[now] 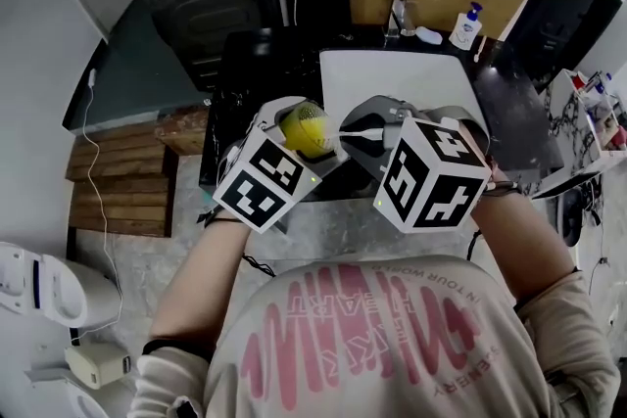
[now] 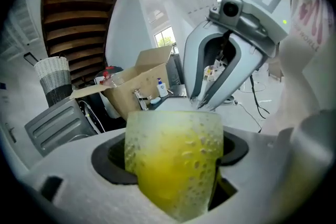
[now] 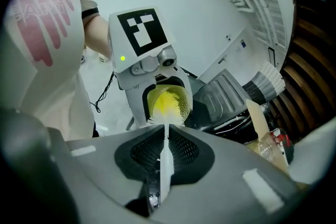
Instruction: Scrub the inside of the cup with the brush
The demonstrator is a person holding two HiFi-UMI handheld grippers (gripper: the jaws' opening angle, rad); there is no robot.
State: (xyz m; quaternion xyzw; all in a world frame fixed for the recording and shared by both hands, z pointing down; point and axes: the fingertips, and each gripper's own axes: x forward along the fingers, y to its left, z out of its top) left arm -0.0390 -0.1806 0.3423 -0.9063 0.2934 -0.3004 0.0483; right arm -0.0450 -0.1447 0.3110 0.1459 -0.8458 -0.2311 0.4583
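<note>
Cup and brush, held nose to nose

Head view: the left gripper (image 1: 297, 148) and the right gripper (image 1: 361, 140) meet just above the person's chest, with the yellow-tinted cup (image 1: 310, 128) between them. Left gripper view: its jaws are clamped on the cup's sides, and the cup's mouth faces the other gripper. Right gripper view: its jaws pinch the handle of the white brush (image 3: 163, 161). The bristles sit at the cup's mouth, though how deep they reach is unclear.

Your head view looks dim and contrasty. Both gripper views bend strongly toward black corners; daylight glares from the window (image 2: 164, 38).
</note>
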